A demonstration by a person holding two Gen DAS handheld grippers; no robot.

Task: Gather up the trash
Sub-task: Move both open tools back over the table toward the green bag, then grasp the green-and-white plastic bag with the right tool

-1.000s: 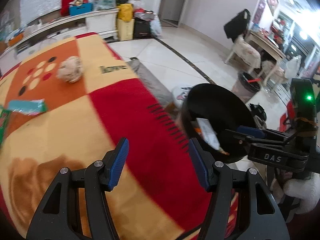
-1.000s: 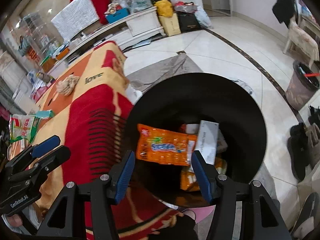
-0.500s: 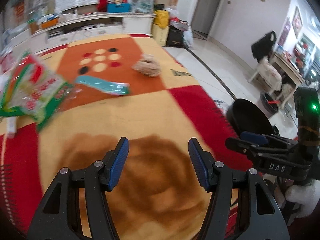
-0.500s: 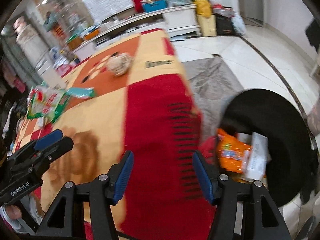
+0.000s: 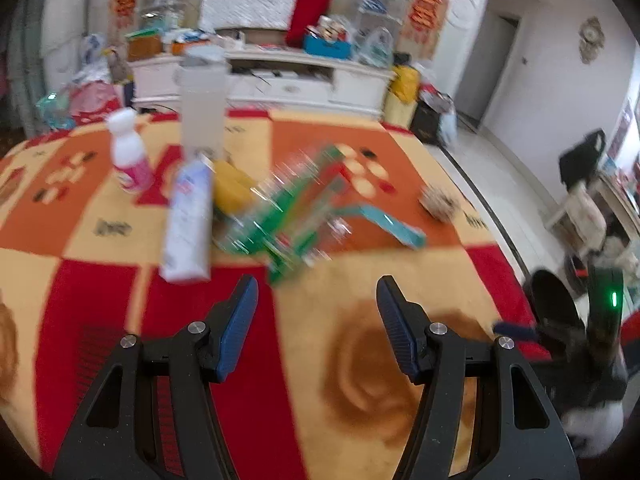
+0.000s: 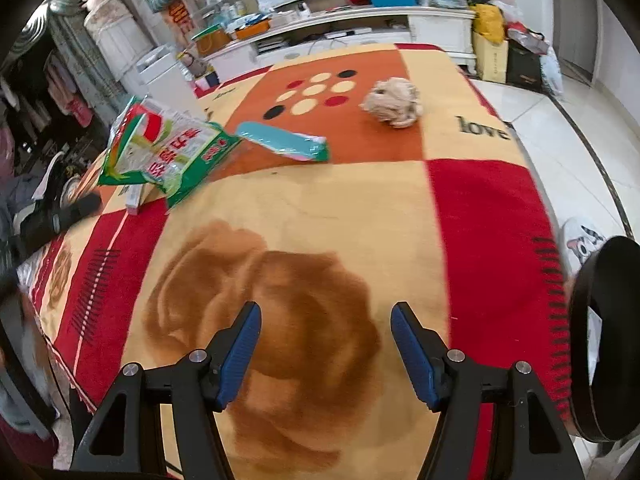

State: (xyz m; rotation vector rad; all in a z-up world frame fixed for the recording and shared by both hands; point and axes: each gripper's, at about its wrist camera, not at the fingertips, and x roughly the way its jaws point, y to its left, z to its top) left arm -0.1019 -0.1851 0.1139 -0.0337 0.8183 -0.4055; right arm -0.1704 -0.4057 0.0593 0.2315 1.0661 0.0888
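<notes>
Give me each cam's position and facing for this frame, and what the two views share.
Left wrist: on the left gripper, looking forward across the patterned blanket at the blurred green bag and bottles; own open fingers at the bottom, right gripper at the right edge.
Right wrist: on the right gripper, looking over the blanket toward the crumpled paper ball; own open fingers, black bin at right.
Shared: green bag, teal wrapper, paper ball, bin.
</notes>
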